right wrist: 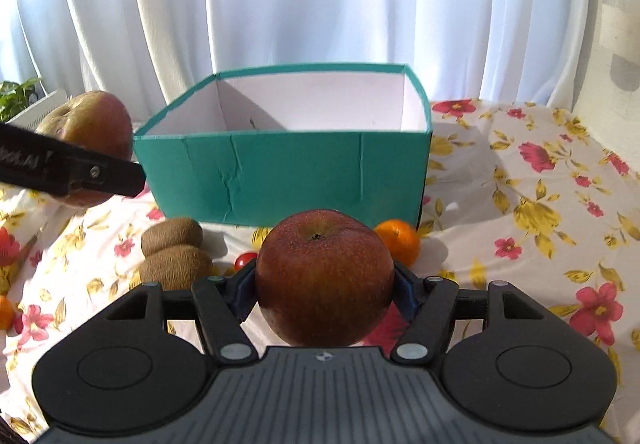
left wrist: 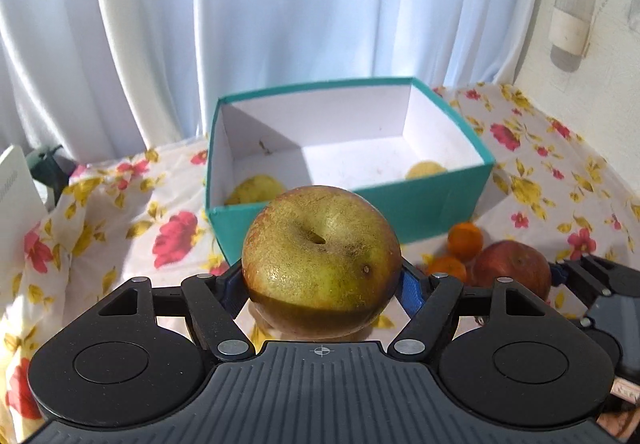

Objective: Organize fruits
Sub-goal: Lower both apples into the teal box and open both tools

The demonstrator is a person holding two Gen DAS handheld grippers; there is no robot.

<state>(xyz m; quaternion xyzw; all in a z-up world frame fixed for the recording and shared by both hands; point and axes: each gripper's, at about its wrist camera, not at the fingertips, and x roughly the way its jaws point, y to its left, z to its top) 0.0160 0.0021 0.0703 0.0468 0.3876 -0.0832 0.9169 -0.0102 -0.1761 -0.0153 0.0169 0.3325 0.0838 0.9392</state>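
Both grippers are loaded. The left gripper (left wrist: 322, 284) is clamped on a greenish-yellow apple (left wrist: 321, 258), held clear of the flowered cloth (left wrist: 120, 212) with the teal box (left wrist: 352, 200) at twelve o'clock just beyond it. The right gripper (right wrist: 324, 284) has its blue pads against the sides of a red apple (right wrist: 324, 278), so it grips that fruit, though I cannot tell whether the fruit has left the cloth. The box already holds two yellowish fruits (left wrist: 256, 190), one at its nine o'clock end and one toward three o'clock, so sorting looks begun but far from finished. Still loose on the cloth in the right wrist view are two kiwis (right wrist: 176, 254) at ten o'clock from the red apple, a small red tomato (right wrist: 245, 261) beside them, and a mandarin (right wrist: 398, 240) at two o'clock. By my judgement both apples next go into the box.
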